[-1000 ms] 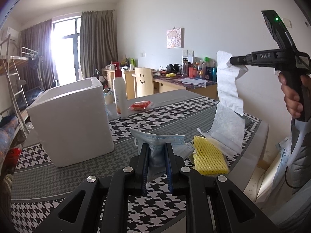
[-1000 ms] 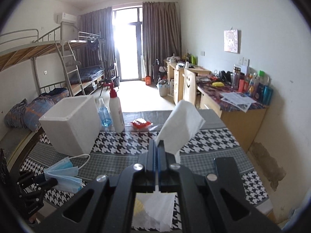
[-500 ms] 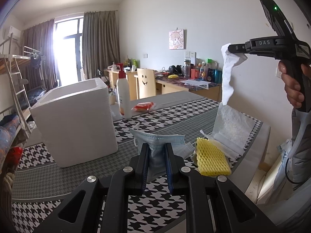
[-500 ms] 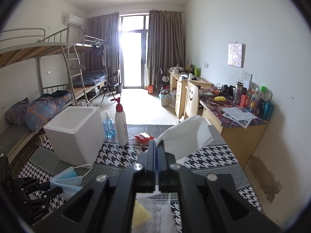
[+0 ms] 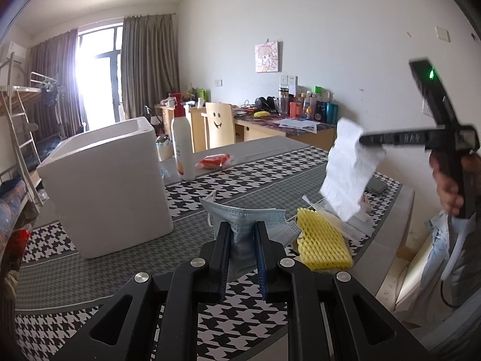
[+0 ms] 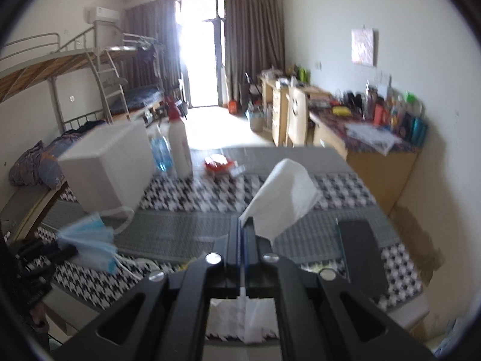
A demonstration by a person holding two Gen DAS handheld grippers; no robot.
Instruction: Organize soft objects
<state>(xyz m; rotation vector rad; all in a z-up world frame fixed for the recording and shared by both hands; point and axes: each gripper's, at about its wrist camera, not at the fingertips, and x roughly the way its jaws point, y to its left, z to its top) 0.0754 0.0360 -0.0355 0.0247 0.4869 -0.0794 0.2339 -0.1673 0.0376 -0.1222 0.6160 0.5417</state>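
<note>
My left gripper (image 5: 242,234) is shut on a blue face mask (image 5: 246,219) held just above the houndstooth tablecloth; it also shows in the right wrist view (image 6: 87,237). My right gripper (image 6: 243,225) is shut on a white tissue (image 6: 285,198), which hangs from it in the air at the right in the left wrist view (image 5: 348,177). A yellow foam net (image 5: 324,243) lies on the table beside the mask, next to a tissue pack (image 5: 357,219). A white foam box (image 5: 108,186) stands open at the left.
A white pump bottle (image 5: 182,147), a blue bottle (image 6: 160,153) and a red packet (image 5: 215,160) stand behind the box. A dark phone (image 6: 360,255) lies near the table's right edge. A desk and chair stand beyond the table.
My right gripper has come down and toward the table with the tissue, now clear of the pack. My left gripper still holds the mask in place.
</note>
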